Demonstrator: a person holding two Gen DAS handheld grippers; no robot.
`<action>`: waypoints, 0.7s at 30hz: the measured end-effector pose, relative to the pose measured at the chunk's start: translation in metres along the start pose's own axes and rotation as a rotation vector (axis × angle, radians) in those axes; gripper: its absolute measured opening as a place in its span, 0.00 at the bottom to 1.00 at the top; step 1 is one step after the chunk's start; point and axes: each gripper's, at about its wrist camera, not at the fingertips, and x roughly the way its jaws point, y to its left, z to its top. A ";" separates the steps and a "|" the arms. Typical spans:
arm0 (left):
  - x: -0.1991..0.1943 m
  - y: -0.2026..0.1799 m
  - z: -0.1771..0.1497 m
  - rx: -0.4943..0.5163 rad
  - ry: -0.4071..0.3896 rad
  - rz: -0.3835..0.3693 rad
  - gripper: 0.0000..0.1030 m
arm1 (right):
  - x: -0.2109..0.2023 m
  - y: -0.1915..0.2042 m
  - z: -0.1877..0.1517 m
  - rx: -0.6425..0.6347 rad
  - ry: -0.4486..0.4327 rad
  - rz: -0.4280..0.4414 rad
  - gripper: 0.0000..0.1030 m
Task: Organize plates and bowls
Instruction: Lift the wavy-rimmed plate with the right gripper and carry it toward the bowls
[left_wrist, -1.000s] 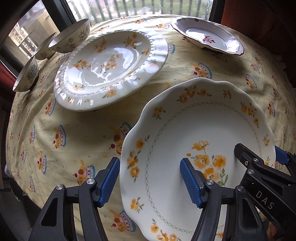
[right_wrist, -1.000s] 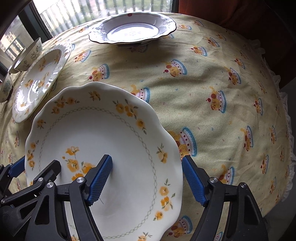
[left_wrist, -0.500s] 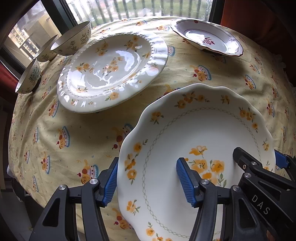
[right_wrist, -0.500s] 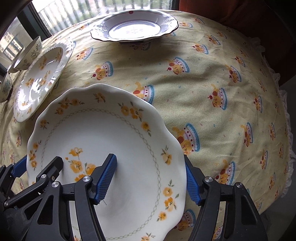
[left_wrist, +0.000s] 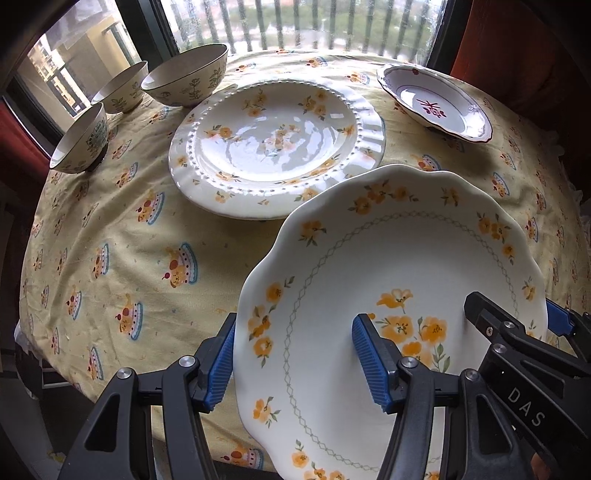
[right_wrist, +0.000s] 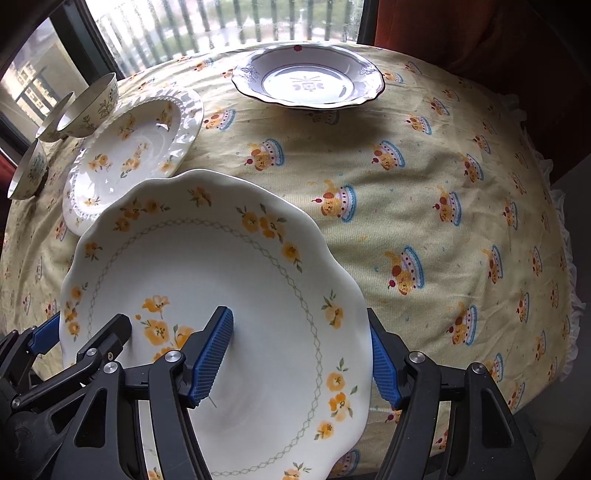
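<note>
A scalloped white plate with orange flowers (left_wrist: 406, 258) (right_wrist: 207, 266) hangs tilted above the tablecloth, held from both sides. My left gripper (left_wrist: 295, 363) is shut on its left rim, one blue pad outside the edge and one inside. My right gripper (right_wrist: 295, 363) is shut on the right rim in the same way. Each view also catches the other gripper's fingers (left_wrist: 517, 332) (right_wrist: 81, 343). Beyond lies a beaded floral plate (left_wrist: 273, 147) (right_wrist: 125, 162); the held plate's far rim overlaps it in view. A red-rimmed plate (left_wrist: 432, 103) (right_wrist: 306, 83) sits farther back.
Three floral bowls (left_wrist: 184, 79) (left_wrist: 120, 92) (left_wrist: 79, 142) stand at the back left by the window. A yellow cloth with cake prints (right_wrist: 424, 184) covers the round table, whose frilled edge drops off at the right (right_wrist: 565, 258).
Both grippers closed a little onto the scalloped plate's rims, then rose with it. The plate came off the cloth and moved toward the beaded plate.
</note>
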 end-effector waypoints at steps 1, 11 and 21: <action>-0.002 0.007 0.000 -0.002 -0.007 -0.003 0.59 | -0.002 0.007 0.000 -0.002 -0.005 -0.002 0.71; -0.010 0.100 0.004 -0.017 -0.030 -0.052 0.59 | -0.024 0.094 -0.006 0.010 -0.039 -0.027 0.71; -0.010 0.191 0.005 -0.012 -0.054 -0.056 0.59 | -0.025 0.190 -0.011 0.015 -0.040 -0.027 0.71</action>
